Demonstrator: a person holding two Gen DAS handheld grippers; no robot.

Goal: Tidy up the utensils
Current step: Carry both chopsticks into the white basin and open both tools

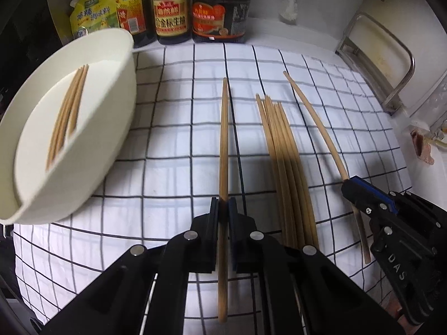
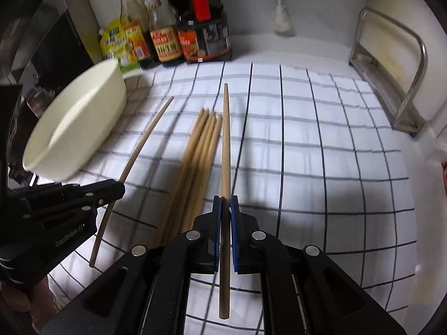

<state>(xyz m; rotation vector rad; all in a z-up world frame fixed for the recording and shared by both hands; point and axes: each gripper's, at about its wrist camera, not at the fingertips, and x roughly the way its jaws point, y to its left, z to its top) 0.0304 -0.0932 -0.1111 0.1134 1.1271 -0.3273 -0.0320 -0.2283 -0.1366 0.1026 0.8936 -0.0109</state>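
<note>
My left gripper (image 1: 223,203) is shut on one wooden chopstick (image 1: 223,139) and holds it above the checked cloth (image 1: 173,145); it also shows at the left of the right wrist view (image 2: 120,188). My right gripper (image 2: 226,201) is shut on another chopstick (image 2: 225,145); in the left wrist view it (image 1: 347,182) holds that chopstick (image 1: 315,122) at the right. A bundle of several chopsticks (image 1: 282,150) lies on the cloth between them (image 2: 195,156). A cream tub (image 1: 92,145) at the left holds several chopsticks (image 1: 68,111).
Sauce bottles (image 1: 170,14) and a yellow pouch (image 1: 92,11) stand along the back wall. A metal rack (image 1: 391,64) stands at the right. A white brush (image 2: 282,19) hangs at the back. The cloth's right half (image 2: 335,153) is bare.
</note>
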